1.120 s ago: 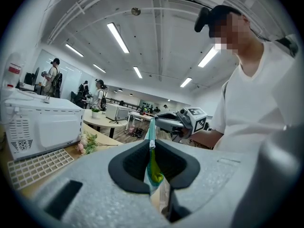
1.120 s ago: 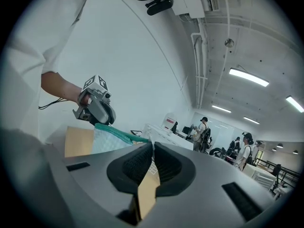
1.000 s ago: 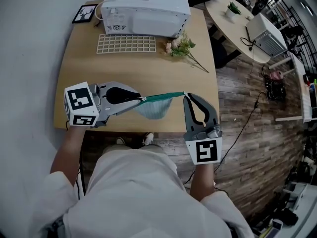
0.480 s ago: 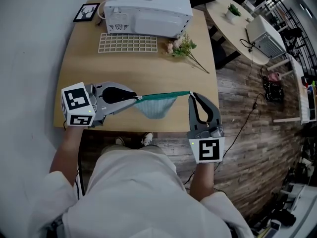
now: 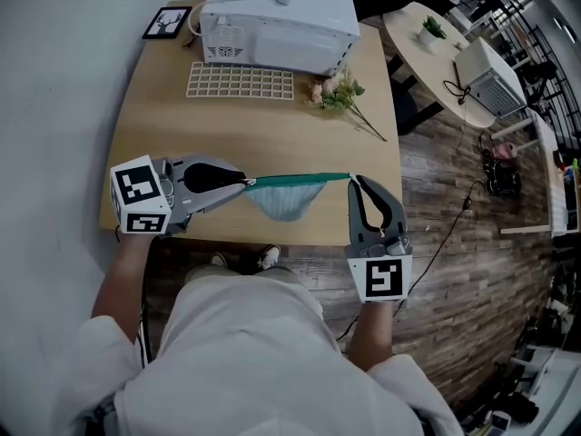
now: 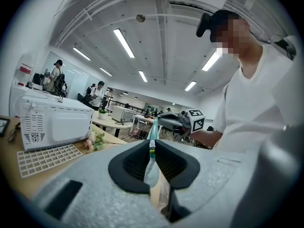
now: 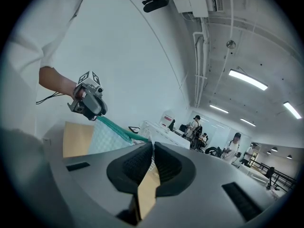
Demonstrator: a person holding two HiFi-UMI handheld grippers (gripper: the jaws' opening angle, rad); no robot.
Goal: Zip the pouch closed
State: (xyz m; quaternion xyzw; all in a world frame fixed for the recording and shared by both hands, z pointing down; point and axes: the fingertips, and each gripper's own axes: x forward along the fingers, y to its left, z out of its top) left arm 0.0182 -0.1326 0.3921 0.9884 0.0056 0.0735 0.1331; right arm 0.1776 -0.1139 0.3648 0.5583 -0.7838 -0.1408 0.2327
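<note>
A pouch (image 5: pixel 286 203) of pale mesh with a teal zipper edge hangs in the air over the wooden table's (image 5: pixel 182 125) front edge, stretched taut between both grippers. My left gripper (image 5: pixel 247 183) is shut on the left end of that edge. In the left gripper view a thin pale tab with a green bit sits pinched between the jaws (image 6: pixel 152 145), and the teal edge (image 6: pixel 153 126) runs away towards the other gripper. My right gripper (image 5: pixel 352 180) is shut on the pouch's right end; its own view shows the jaws (image 7: pixel 152 147) together and the pouch (image 7: pixel 107 134) stretching to the left gripper.
At the table's far side stand a white appliance (image 5: pixel 277 16), a white grid tray (image 5: pixel 241 82), a sprig of flowers (image 5: pixel 340 94) and a small picture frame (image 5: pixel 166 23). A round table (image 5: pixel 436 57) and cables lie on the wood floor to the right.
My left gripper has moved left, away from the right gripper, and the teal edge between them shows longer. The right gripper has stayed put.
</note>
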